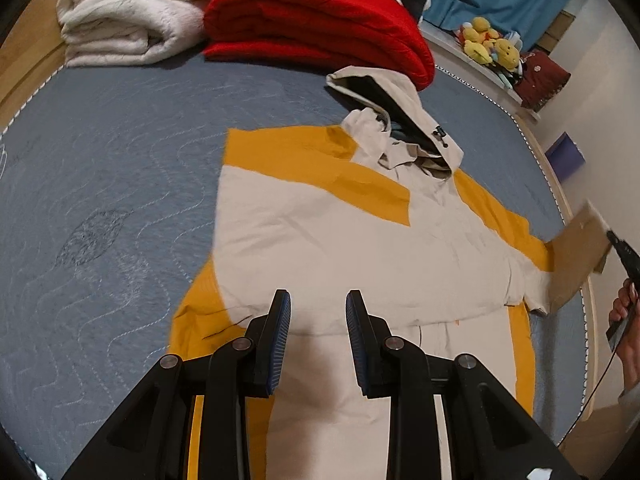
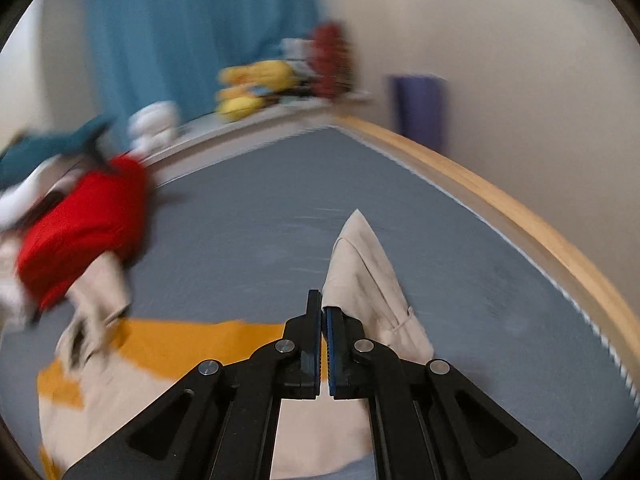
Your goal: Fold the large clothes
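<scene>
From the left wrist camera we see the whole jacket [image 1: 320,240], beige and yellow, spread flat on the blue-grey bed cover [image 1: 100,180] with its hood pointing to the red folded blanket [image 1: 320,28] and the white folded blanket [image 1: 132,12]. Our left gripper [image 1: 318,308] hangs above the jacket's lower part, its jaws apart with nothing between them. At the right edge, our right hand [image 1: 624,320] shows. The right wrist camera is blurry, but only there can we see our right gripper [image 2: 322,308] pinched shut on the beige sleeve [image 2: 364,272], which sticks up past the fingers, above the bed. The wooden bed edge [image 2: 520,216] curves nearby.
</scene>
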Motion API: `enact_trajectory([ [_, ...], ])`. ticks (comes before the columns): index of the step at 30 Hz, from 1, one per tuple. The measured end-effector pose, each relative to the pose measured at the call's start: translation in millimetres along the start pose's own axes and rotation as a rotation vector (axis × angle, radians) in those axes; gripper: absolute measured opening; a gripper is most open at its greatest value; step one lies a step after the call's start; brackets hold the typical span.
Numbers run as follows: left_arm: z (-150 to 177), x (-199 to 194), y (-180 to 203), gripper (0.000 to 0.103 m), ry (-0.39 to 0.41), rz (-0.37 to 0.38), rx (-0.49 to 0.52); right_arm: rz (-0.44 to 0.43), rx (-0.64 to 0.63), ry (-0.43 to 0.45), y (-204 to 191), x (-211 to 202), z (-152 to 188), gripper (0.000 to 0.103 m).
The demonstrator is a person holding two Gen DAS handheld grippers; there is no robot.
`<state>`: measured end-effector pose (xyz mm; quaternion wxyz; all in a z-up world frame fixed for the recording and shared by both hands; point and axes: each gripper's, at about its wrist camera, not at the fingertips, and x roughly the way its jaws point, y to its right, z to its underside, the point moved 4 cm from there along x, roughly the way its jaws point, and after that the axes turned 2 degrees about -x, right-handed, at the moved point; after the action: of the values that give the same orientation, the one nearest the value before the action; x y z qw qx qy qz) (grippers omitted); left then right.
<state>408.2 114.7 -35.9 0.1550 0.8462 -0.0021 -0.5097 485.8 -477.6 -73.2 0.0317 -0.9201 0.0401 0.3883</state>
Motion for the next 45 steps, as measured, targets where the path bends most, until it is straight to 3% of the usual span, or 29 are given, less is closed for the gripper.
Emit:
enact_trajectory([
  [3,-0.8,-5.9,-11.4,0.026,-0.004,0.003,-0.022,-0.148,-0.156,0.01,-121.9,-21.2,9.5,0.002],
  [8,-7.3,-17.3,-25.5,0.026,0.003,0.026,-0.056,-0.44,-0.269,-0.058,-298.6,-54.0,69.3,0.003],
  [11,-7.5,-15.6,-26.0,0.026,-0.024,0.044,-0.041,-0.629,-0.328,-0.258,-390.9,-59.0,127.8,0.007],
  [14,-5.7,-12.3,-24.6,0.026,-0.04,0.035,-0.02,-0.636,-0.436,-0.381,-422.4,-67.1,175.7,0.009],
  [17,-6.5,-8.1,-23.7,0.026,-0.049,0.053,-0.029,-0.578,-0.46,-0.367,-405.4,-87.3,175.4,0.01],
  [20,-5.1,1.6,-21.1,0.026,-0.059,0.073,-0.046,-0.512,-0.381,-0.308,-352.4,-111.5,146.9,0.015],
  [23,1.6,19.2,-13.6,0.026,-0.093,0.101,-0.059,-0.429,-0.279,-0.222,-294.5,-140.7,123.6,0.029],
  [24,4.3,25.9,-11.5,0.026,-0.103,0.104,-0.06,-0.414,-0.246,-0.204,-279.0,-146.1,115.3,0.038],
  [25,6.5,31.9,-10.7,0.026,-0.111,0.098,-0.06,-0.402,-0.209,-0.183,-261.6,-153.4,113.0,0.043],
  [29,8.1,44.3,-21.0,0.026,-0.121,0.061,-0.086,-0.346,-0.097,-0.137,-210.1,-162.6,132.5,0.045],
  [32,8.1,52.6,-37.0,0.026,-0.131,0.071,-0.152,-0.272,-0.07,-0.22,-190.5,-127.5,153.6,0.045],
  [35,10.7,67.4,-51.7,0.026,-0.167,0.1,-0.227,-0.293,-0.003,-0.278,-183.6,-97.4,153.1,0.045],
  [39,14.3,83.6,-62.7,0.026,-0.197,0.106,-0.29,-0.252,0.017,-0.323,-175.7,-69.9,150.5,0.045],
  [45,23.0,105.3,-73.0,0.027,-0.236,0.106,-0.335,-0.258,0.075,-0.361,-171.0,-53.2,147.5,0.045],
])
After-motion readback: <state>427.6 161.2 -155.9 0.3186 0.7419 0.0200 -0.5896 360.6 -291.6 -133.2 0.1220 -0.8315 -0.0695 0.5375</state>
